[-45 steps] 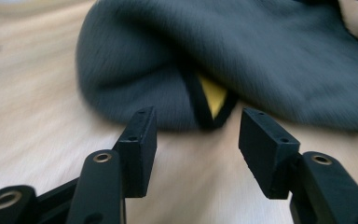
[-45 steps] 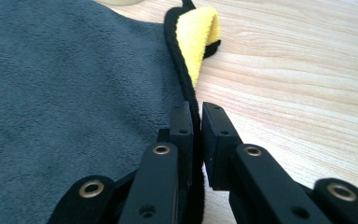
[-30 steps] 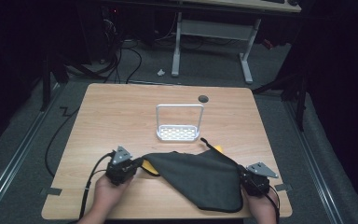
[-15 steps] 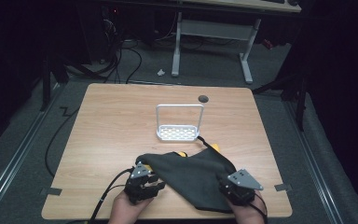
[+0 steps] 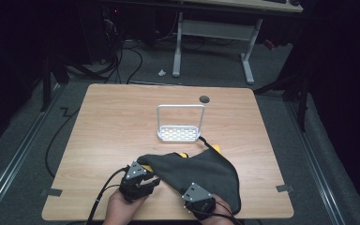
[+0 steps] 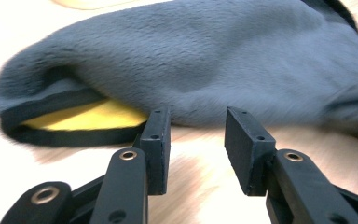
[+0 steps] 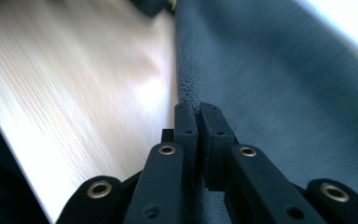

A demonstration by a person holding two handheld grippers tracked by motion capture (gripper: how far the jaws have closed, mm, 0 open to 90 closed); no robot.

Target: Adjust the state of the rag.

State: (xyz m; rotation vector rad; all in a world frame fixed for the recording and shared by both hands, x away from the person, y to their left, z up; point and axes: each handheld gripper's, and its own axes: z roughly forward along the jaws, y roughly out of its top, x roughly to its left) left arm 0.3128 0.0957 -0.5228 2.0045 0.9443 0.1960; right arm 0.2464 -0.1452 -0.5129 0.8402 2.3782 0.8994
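A grey fleece cloth [image 5: 201, 171] [image 6: 214, 70] [image 7: 284, 93] with a yellow lining [image 6: 84, 116] lies bunched on the near part of the wooden table [image 5: 112, 126]. My left gripper [image 5: 153, 182] [image 6: 198, 116] is at the cloth's left hem. Its jaws are open and have just been closing a little, with bare table between the pads and the hem just beyond the tips. My right gripper [image 5: 193, 194] [image 7: 198, 107] is at the cloth's near edge, shut, and the cloth's edge runs in at its tips.
A white wire rack [image 5: 180, 126] with a tall handle stands at mid-table, just beyond the cloth. A round cable hole [image 5: 205, 99] sits near the far edge. Tape marks [image 5: 51, 192] flag the near corners. Bare wood spreads to the left and far side.
Both hands have drawn inward. The right gripper has slid left along the near edge, bunching the cloth narrower; the left gripper has moved right and its jaws have opened.
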